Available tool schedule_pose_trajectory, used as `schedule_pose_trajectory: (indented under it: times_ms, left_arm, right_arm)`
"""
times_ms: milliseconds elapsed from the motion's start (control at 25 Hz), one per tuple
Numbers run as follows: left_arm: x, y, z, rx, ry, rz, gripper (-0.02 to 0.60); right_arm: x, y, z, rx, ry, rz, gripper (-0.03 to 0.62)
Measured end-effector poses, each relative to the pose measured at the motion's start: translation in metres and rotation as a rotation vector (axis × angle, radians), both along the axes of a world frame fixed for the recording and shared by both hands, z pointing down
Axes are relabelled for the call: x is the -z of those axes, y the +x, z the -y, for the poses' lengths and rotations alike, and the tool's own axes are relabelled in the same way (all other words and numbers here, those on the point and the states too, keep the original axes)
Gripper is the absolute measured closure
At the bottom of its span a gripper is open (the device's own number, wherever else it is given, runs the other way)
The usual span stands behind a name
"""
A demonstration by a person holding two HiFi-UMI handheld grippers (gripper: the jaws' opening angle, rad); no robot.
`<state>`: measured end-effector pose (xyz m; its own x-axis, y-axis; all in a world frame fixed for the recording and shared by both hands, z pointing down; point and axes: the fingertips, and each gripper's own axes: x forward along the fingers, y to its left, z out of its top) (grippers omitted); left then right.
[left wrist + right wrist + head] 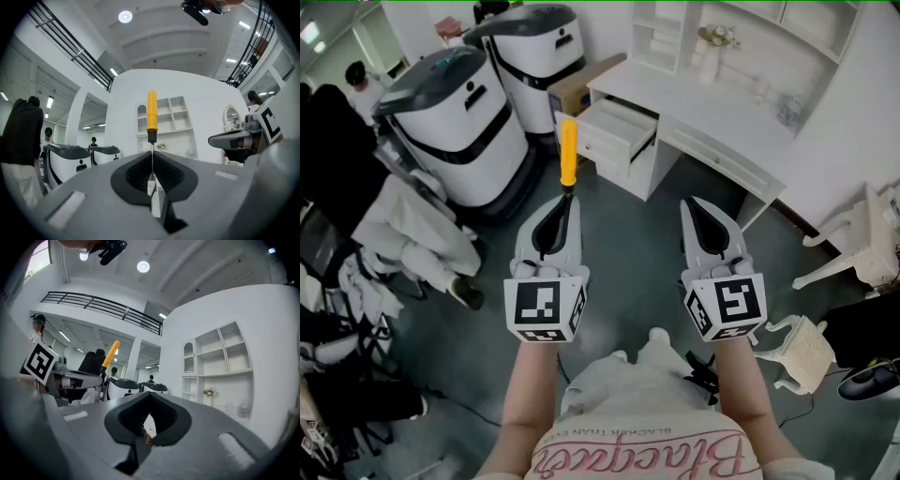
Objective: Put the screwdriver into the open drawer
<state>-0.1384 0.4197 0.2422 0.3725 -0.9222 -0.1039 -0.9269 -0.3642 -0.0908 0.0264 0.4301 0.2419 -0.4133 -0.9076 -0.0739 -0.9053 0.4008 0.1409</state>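
**Screwdriver pinched in your left tongs, drawer ahead**

The screwdriver is in your left gripper. Its thin metal shaft is pinched between the 2 pads, and its orange handle sticks out past the tips toward the open drawer. The tool is in the air, well short of the drawer, so I judge the carry to be the step in hand.

The drawer is pulled out of the left end of the white desk and sits at an angle to your line of approach. Your right gripper hangs beside the left, its tongs pressed together with nothing in them.

You grip only the slim shaft and the heavier handle is out front, so the tool could pivot or slide; hold the squeeze firm and move smoothly. Bring the handle over the drawer's front edge and turn the tool to lie along the drawer's length. Lower it inside before you let go, so it does not bounce out. Leave room for the 2 white and grey machines on your left
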Motion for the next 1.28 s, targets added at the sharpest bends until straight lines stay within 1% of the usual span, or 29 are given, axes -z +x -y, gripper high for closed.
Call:
schedule_pose_trajectory:
  times_ms: [280,560,680,920,1280]
  left_arm:
    - [-0.006,-0.008,-0.012,0.007,0.007,0.016,0.552]
    - [-0.006,-0.007,0.006,0.013,0.003,0.013,0.552]
    - [-0.006,-0.008,0.023,0.021,0.001,0.012,0.552]
    - [-0.011,-0.002,0.07,0.038,-0.007,0.011,0.552]
    - [-0.013,0.011,0.159,0.081,-0.022,0.01,0.552]
  right_arm:
    - [-0.009,-0.008,-0.015,0.006,-0.004,-0.008,0.594]
    - [-0.01,-0.01,0.0,0.03,-0.002,-0.015,0.594]
    - [-0.01,-0.004,0.018,0.015,-0.002,0.007,0.594]
    - [-0.019,0.008,0.069,0.007,-0.016,0.007,0.594]
    - [-0.024,0.024,0.163,0.05,-0.035,0.021,0.594]
